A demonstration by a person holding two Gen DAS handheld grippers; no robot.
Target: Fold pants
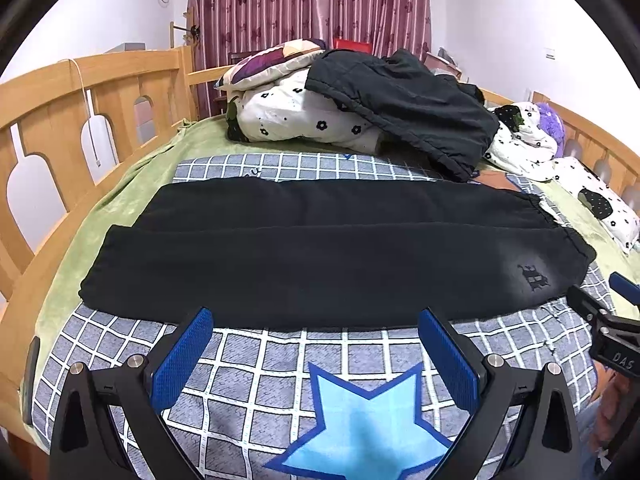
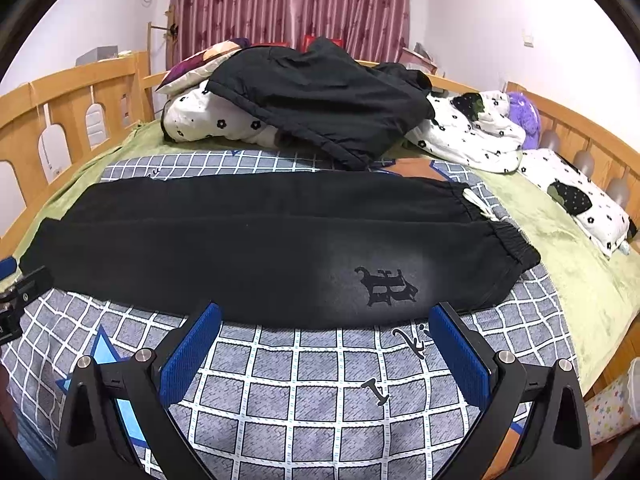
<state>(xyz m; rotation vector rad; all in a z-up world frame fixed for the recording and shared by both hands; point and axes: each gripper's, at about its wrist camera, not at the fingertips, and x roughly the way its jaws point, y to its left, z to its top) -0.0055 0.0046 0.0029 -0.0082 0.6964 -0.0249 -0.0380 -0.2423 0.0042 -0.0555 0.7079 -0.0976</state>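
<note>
Your black pants (image 1: 320, 256) lie flat on the checked blanket (image 1: 256, 380) on the bed, folded in half the long way, one leg on top of the other. The waistband is on the right side. Your left gripper (image 1: 316, 344) is wide open and holds nothing. Your right gripper (image 2: 326, 340) is wide open too. Both hang just in front of the pants' near edge.

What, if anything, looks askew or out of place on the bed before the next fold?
Little stands out. The black pants lie flat on the checked blanket, halved lengthwise, though the upper leg sits offset toward the viewer. The white drawstring pokes out at the waistband. Another dark garment is heaped on the bedding behind.
</note>
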